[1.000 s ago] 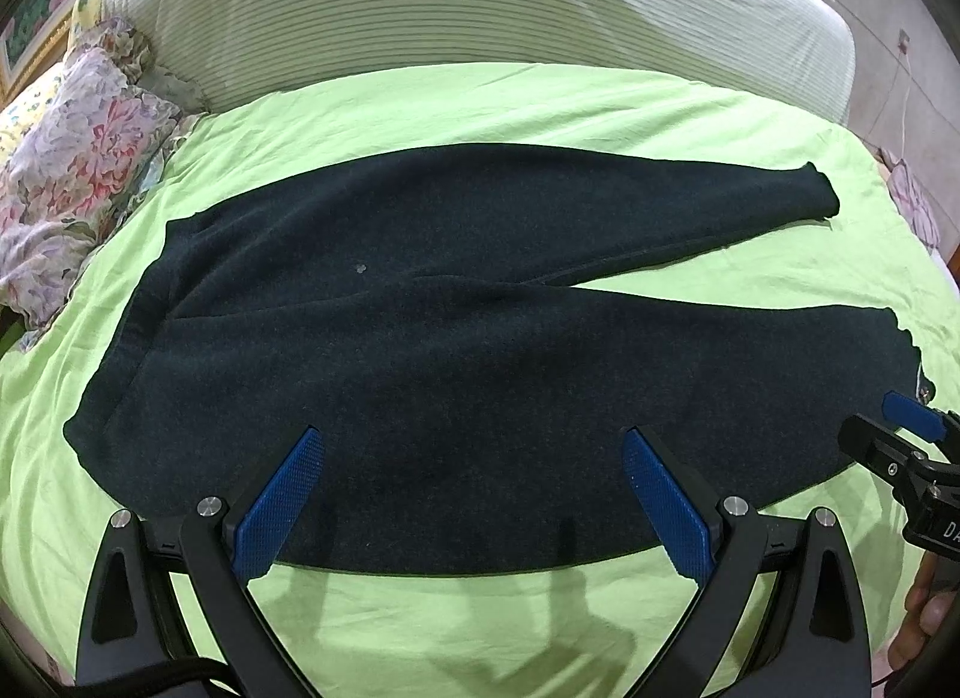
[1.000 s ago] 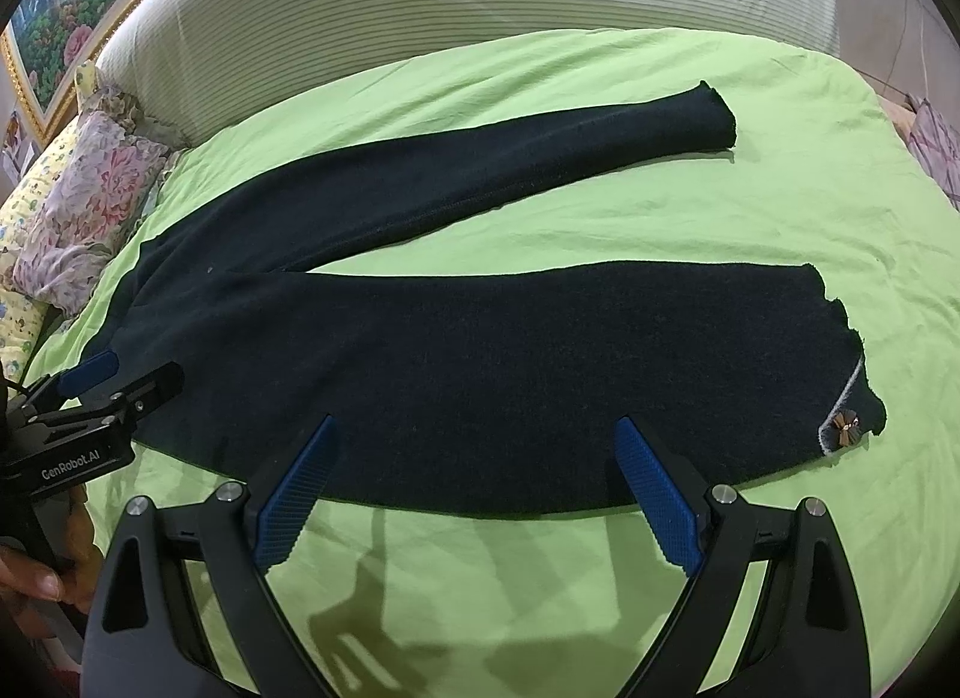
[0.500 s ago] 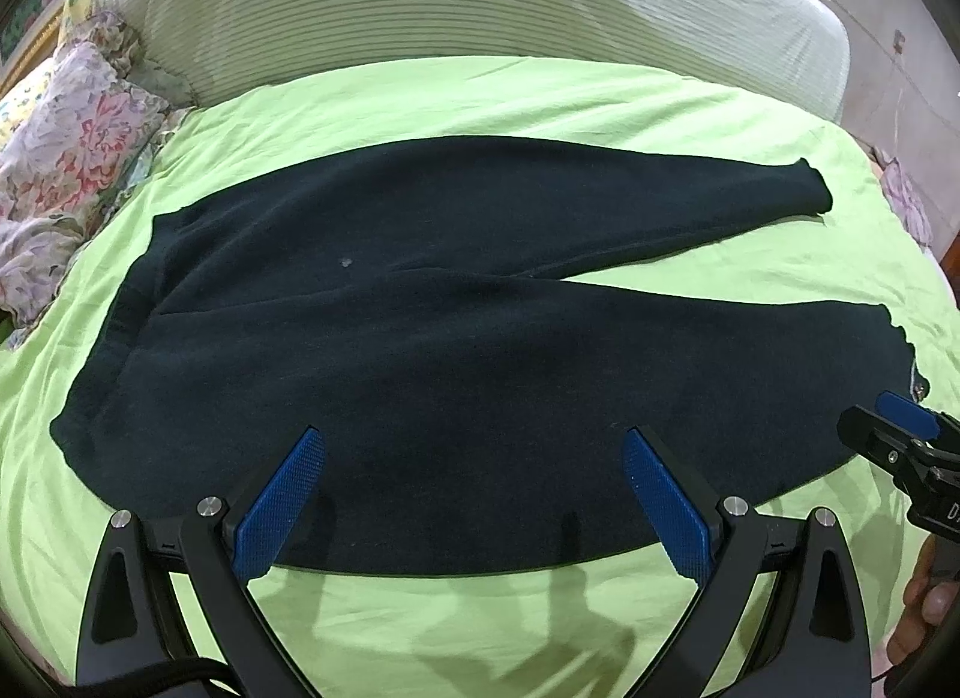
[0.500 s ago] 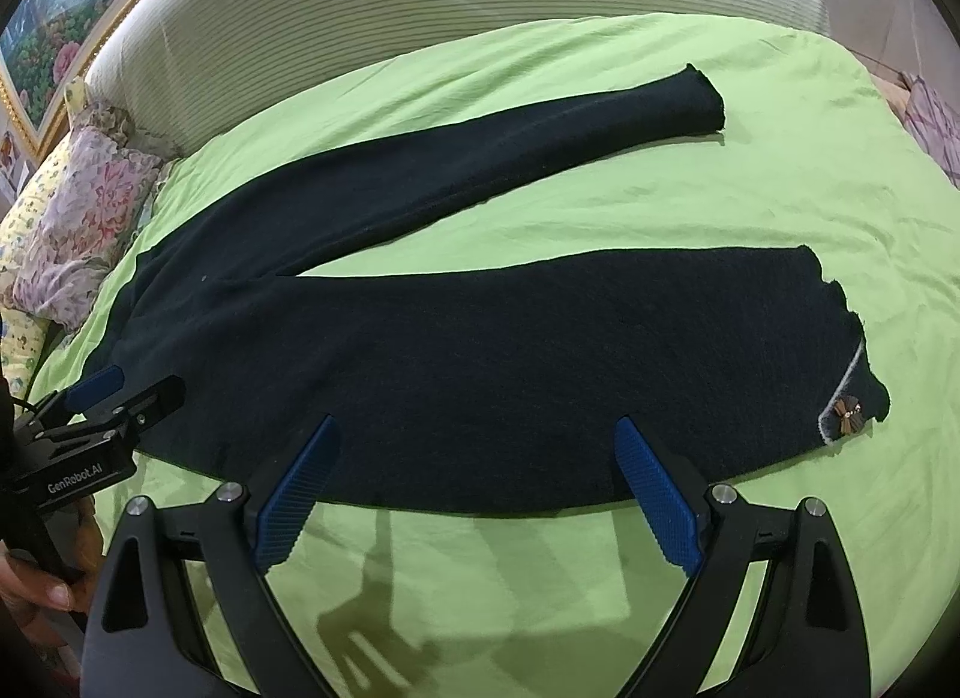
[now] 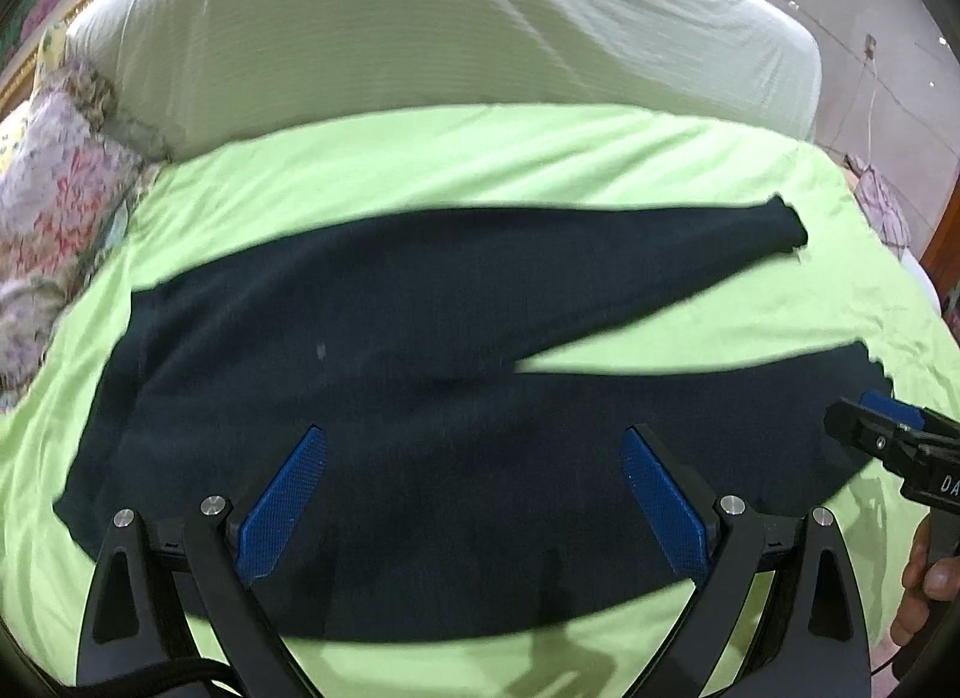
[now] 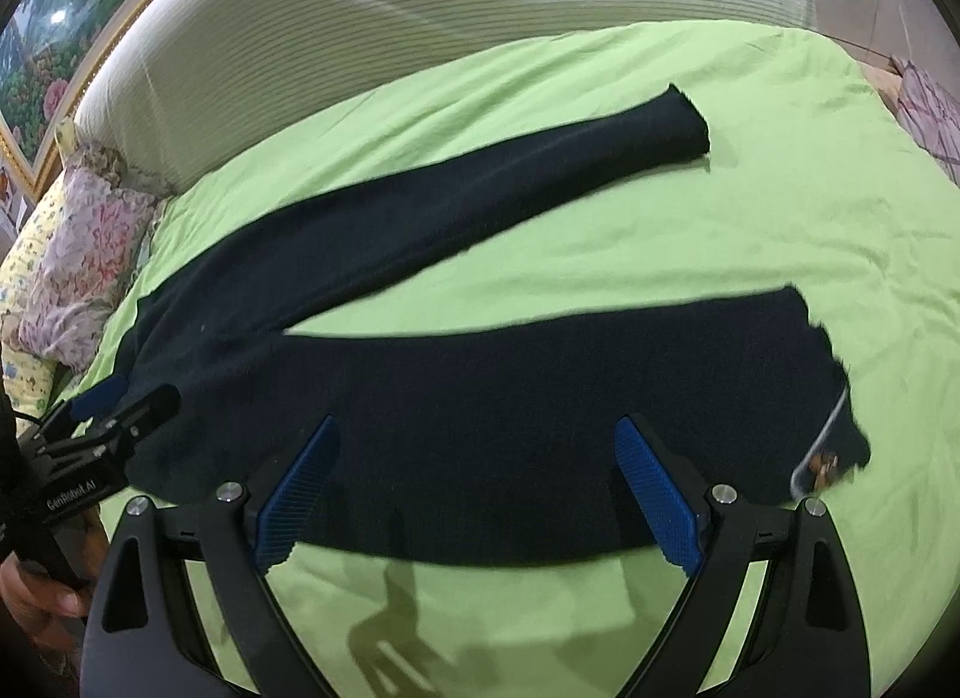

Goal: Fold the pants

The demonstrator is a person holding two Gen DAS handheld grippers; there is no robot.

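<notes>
1. The dark navy pants (image 5: 384,398) lie flat on a lime-green surface, waist to the left
2. Both legs point right and splay apart in a V
3. The nearer leg's cuff (image 6: 831,446) shows a small pale ornament

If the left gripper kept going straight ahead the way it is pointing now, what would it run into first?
Most likely the dark pants: the open left gripper points at their wide upper part, spread flat on the green bedsheet. How far above the fabric it hovers is unclear.
</notes>
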